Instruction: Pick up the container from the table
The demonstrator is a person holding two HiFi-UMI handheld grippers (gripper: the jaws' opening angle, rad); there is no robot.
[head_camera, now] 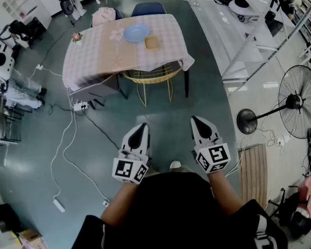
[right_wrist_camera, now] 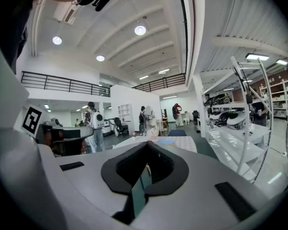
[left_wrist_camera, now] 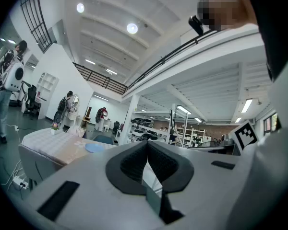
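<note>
A small tan square container (head_camera: 152, 42) sits on the checked tablecloth of the table (head_camera: 93, 61), just right of a blue plate (head_camera: 136, 33). Both grippers hang over the floor well short of the table, close to the person's body. My left gripper (head_camera: 140, 127) is shut and holds nothing; its pads (left_wrist_camera: 139, 163) meet, with the table (left_wrist_camera: 48, 145) and the blue plate (left_wrist_camera: 95, 147) far off at the left. My right gripper (head_camera: 199, 121) is shut and holds nothing too; its pads (right_wrist_camera: 145, 164) meet, and the table (right_wrist_camera: 180, 143) lies ahead in the distance.
A yellow wire chair (head_camera: 151, 79) is tucked under the table's near side, a blue chair (head_camera: 148, 8) stands behind it. Cables and a power strip (head_camera: 58, 205) trail over the floor at left. White shelving (head_camera: 249, 30) and a standing fan (head_camera: 299, 108) stand at right. People stand far off.
</note>
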